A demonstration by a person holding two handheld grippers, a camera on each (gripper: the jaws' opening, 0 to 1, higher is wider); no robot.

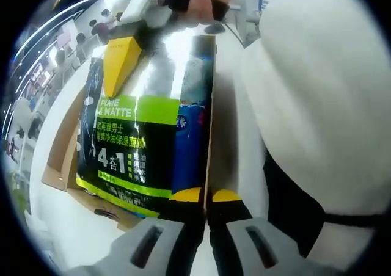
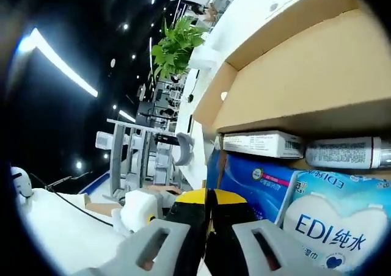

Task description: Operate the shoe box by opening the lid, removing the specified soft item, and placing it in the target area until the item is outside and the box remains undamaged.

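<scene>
The open cardboard shoe box (image 1: 60, 169) holds a black-and-green pouch (image 1: 125, 151) and a blue wipes pack (image 1: 190, 138). The pouch lies tilted across the box. My left gripper (image 1: 206, 196) is shut on the thin rim of the box's side wall (image 1: 211, 105). At the pouch's far corner a hand holds my right gripper (image 1: 122, 61), whose yellow finger rests on the pouch. In the right gripper view my right gripper (image 2: 208, 198) has its tips pressed together beside the blue wipes pack (image 2: 269, 187). The raised lid (image 2: 299, 74) stands above it. What the tips pinch is hidden there.
A white carton (image 2: 259, 144) and a white bottle (image 2: 345, 152) lie in the box behind the wipes. A person's white sleeve (image 1: 311, 93) crowds the box's right side. The box sits on a white table (image 1: 67, 227). Beyond it are a plant (image 2: 177, 47) and metal frames (image 2: 131, 160).
</scene>
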